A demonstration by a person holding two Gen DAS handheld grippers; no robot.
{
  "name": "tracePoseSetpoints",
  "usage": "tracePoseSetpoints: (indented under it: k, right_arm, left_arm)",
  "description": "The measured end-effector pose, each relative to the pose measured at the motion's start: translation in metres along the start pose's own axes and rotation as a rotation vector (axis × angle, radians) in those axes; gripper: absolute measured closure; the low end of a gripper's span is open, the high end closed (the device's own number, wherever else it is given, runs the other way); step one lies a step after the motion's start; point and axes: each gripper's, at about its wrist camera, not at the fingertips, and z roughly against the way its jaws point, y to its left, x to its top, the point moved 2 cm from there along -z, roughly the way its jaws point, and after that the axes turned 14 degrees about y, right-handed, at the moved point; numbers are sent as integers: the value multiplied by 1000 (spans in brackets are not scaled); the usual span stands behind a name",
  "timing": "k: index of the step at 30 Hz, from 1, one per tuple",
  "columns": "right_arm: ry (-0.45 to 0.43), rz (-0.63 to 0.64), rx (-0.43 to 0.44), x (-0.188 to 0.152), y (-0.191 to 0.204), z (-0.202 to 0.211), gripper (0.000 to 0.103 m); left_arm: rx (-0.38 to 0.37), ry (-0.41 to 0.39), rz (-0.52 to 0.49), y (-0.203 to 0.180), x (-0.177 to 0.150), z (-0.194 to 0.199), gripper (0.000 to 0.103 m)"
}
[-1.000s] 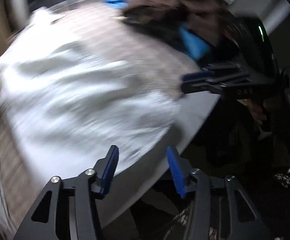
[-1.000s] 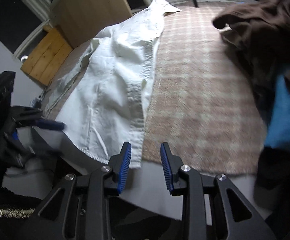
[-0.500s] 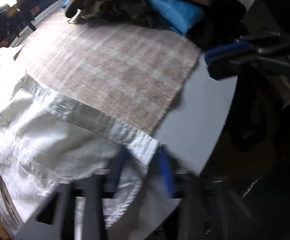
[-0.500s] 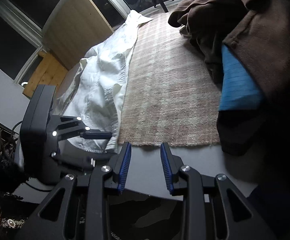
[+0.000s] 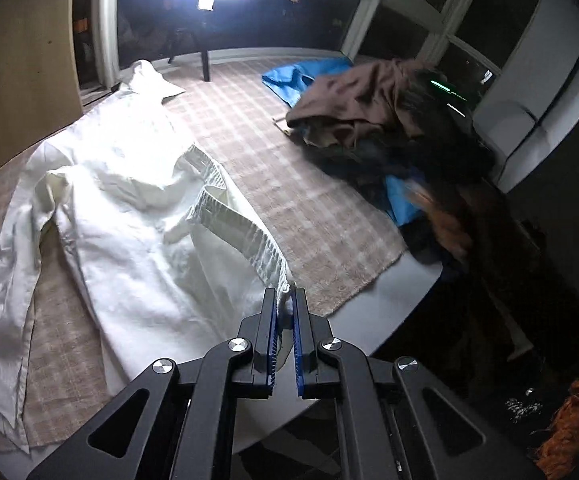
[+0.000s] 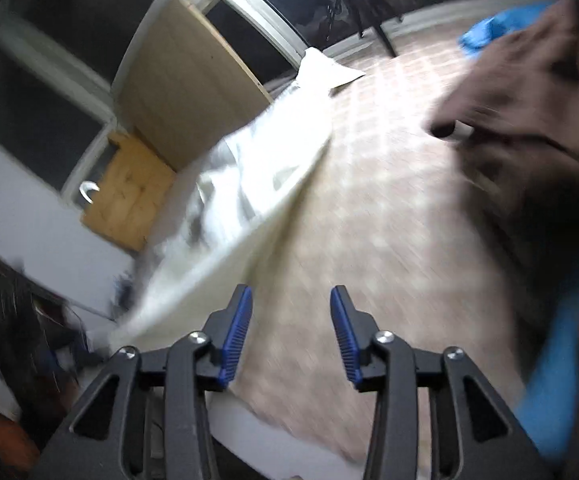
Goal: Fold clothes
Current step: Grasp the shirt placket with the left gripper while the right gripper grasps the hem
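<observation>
Standing by the tabletop (image 5: 393, 300), the first thing I notice is how near the shirt (image 5: 129, 216) sits to the front edge: its lower hem runs right along the curved grey rim, with only dark floor past it. The plaid mat (image 5: 289, 184) has a wide bare stretch in the middle, between the shirt on the left and the pile of brown clothes (image 5: 369, 100) and blue cloth (image 5: 301, 76) heaped on the right, so that's the open room.

The shirt is white, wrinkled, lying mostly flat with its collar at the far end and a sleeve trailing off to the left. Its button placket is lifted off the mat in a ridge up to the left hand-held gripper (image 5: 284, 308), which is clenched on the hem corner.

The right hand-held gripper (image 6: 291, 332) hangs over the mat just right of the shirt's edge, jaws opening, nothing between them; that view is badly blurred.

Half a second back the left jaws were only just closing over that corner, which still lay flat, and the right ones were narrower.
</observation>
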Motion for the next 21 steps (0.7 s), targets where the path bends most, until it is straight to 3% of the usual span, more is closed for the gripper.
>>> tracePoseSetpoints:
  k: [3,6,11,15,16,17,21]
  right_arm:
    - [44,-70,46,63,-1,-37,61]
    - [104,-110,-25,110,-1,-73,61]
    - [197,-139,-69,157,-5,-119,61]
    - [215,-168,16,172,-13,-137,62]
    - [209,-158,-10,175,-13,-139,69]
    - [206,-141,-43,177,-12,-140,82]
    - [190,-100,-78,189,-2,-141,96]
  left_arm:
    - [-15,-2,8,-3,-1,-7,97]
    - [-40,17,-5,-15,-2,-23,97]
    - [-77,44,-39,-32,-3,-46,97]
    - [-112,57,-45,-32,-3,-54,97]
    - [-123,59,-45,-31,-3,-54,97]
    - [-132,50,-45,-29,-2,-51,97]
    - [-181,5,-19,-10,-6,-33,97]
